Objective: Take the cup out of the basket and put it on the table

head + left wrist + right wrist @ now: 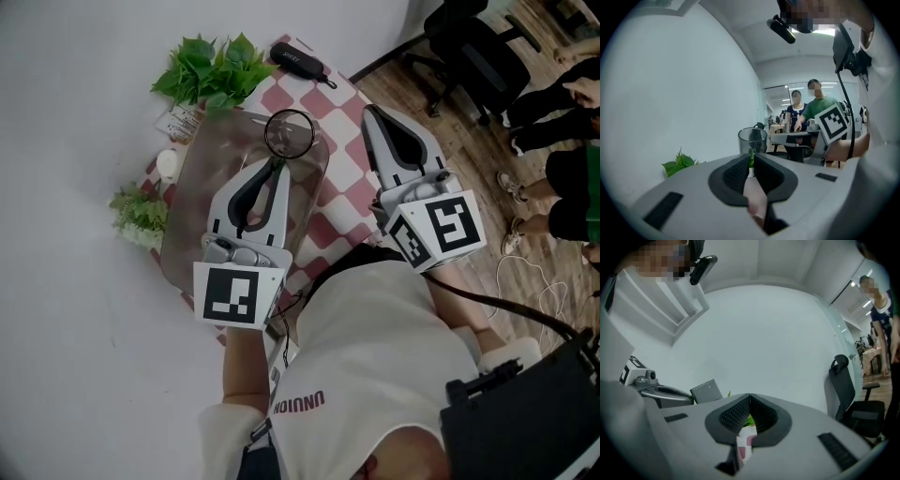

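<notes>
A clear glass cup hangs upright over the far end of the translucent grey basket. My left gripper is shut on the near wall of its rim. In the left gripper view the cup stands just past the nearly closed left gripper, a thin gap between the pads holding the glass. My right gripper is shut and empty, held level over the red-and-white checked table to the right of the basket. In its own view the right gripper has its jaws meeting.
Green plants, a black case and a small white item sit around the basket. An office chair and seated people are at the right on the wood floor.
</notes>
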The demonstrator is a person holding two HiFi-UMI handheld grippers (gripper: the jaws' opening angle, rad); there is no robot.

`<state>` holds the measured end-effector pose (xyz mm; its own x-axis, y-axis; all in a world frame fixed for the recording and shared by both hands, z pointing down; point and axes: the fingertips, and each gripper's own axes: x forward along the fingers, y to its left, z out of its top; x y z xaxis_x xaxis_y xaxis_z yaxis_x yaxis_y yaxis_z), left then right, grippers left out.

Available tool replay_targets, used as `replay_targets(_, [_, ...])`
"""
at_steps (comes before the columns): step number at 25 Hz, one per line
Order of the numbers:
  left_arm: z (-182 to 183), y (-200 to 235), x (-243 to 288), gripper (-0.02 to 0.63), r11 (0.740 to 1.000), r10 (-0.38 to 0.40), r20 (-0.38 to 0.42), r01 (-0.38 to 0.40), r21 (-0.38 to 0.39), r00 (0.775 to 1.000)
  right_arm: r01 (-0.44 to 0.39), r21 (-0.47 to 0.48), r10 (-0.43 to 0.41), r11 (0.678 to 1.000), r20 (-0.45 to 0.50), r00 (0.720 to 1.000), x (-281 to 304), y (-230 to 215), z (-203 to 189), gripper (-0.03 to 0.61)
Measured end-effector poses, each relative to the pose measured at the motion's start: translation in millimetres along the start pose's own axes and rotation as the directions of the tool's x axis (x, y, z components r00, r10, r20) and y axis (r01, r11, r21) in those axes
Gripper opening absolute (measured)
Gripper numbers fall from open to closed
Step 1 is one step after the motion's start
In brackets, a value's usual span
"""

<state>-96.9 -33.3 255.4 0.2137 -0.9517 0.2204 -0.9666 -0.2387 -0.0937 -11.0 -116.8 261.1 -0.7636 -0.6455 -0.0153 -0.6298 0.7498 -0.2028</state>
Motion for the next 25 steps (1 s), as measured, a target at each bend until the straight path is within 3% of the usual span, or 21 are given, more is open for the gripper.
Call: replay_targets(25, [8.7,-70.0,17.8,0.040,0.994,-0.105,0.032,0.104,0.025,0.994,0.077,-0.008,-0.077,0.997,0.032,0.997,-35.8,-36.1,13.3,0.018])
